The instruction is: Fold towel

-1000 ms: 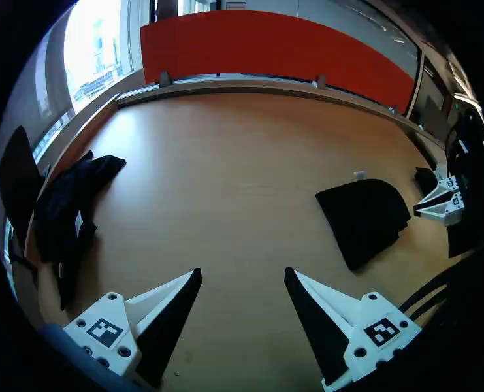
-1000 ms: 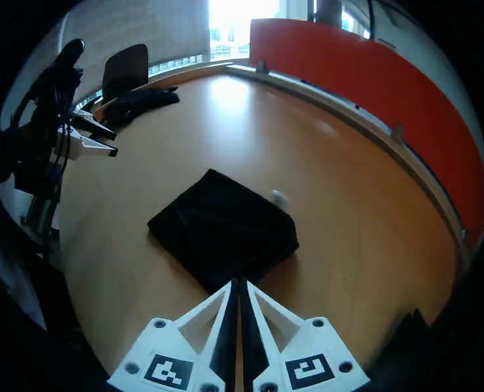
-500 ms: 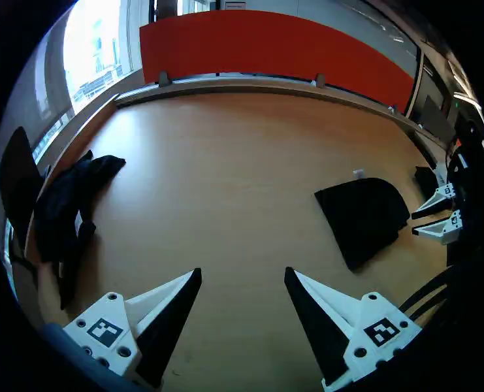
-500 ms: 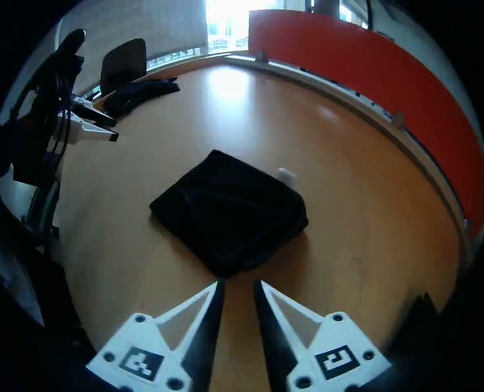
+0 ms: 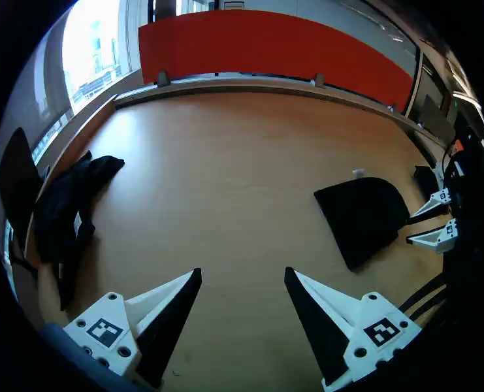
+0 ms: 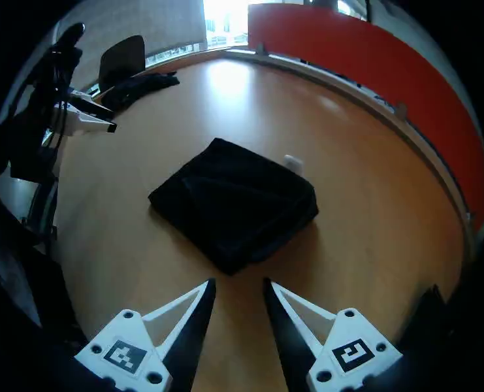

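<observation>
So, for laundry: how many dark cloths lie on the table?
2: the folded towel before the right gripper, a crumpled garment at the table's edge by the chair. More may be hidden.

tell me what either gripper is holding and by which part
Nothing is held: left gripper and right gripper are both open, and the towel lies free on the table.

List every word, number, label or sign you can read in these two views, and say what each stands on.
No words or numbers can be read.
Left gripper and right gripper: square black-and-white markers on the fingers, which are patterns, not letters.
White tag at the towel edge: too small to read.
</observation>
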Action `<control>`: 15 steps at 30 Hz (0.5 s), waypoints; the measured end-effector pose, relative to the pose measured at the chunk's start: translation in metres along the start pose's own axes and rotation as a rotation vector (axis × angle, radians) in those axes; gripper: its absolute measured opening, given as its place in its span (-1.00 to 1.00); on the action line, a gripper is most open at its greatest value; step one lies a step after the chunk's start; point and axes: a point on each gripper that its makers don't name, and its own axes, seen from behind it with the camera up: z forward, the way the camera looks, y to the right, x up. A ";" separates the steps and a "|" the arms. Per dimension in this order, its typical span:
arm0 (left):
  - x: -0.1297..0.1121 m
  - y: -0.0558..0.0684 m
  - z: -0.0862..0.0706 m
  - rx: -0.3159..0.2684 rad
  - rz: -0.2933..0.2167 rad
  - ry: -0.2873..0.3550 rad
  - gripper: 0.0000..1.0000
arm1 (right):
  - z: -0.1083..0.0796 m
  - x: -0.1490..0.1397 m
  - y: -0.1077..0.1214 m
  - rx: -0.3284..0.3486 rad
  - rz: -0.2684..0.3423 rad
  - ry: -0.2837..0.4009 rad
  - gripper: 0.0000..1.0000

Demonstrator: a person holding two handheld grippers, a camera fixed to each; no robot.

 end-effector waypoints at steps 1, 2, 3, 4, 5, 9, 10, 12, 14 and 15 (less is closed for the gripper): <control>0.000 0.000 0.000 0.000 0.000 0.000 0.88 | 0.002 0.000 -0.001 0.002 0.000 -0.001 0.09; -0.001 -0.001 0.000 0.000 0.000 -0.001 0.88 | 0.004 -0.001 -0.002 0.005 0.001 -0.002 0.09; -0.001 -0.001 0.000 0.001 0.000 -0.002 0.88 | 0.006 -0.001 -0.004 0.007 0.002 -0.004 0.09; -0.001 -0.001 0.000 0.001 0.000 -0.002 0.88 | 0.007 -0.001 -0.005 0.009 0.003 -0.005 0.09; -0.001 -0.002 0.000 0.002 -0.001 -0.003 0.88 | 0.009 -0.001 -0.006 0.012 0.004 -0.007 0.10; -0.002 -0.003 0.001 0.003 -0.002 -0.004 0.88 | 0.015 -0.001 -0.008 0.015 0.004 -0.011 0.10; -0.002 -0.003 0.001 0.003 -0.002 -0.004 0.88 | 0.017 -0.001 -0.009 0.015 0.004 -0.012 0.10; -0.003 -0.004 0.001 0.004 -0.002 -0.004 0.88 | 0.019 -0.001 -0.009 0.015 0.003 -0.012 0.10; -0.003 -0.004 0.001 0.004 -0.002 -0.005 0.88 | 0.020 0.000 -0.009 0.014 0.003 -0.012 0.09; -0.003 -0.004 0.001 0.004 -0.003 -0.005 0.88 | 0.020 0.000 -0.009 0.014 0.003 -0.012 0.09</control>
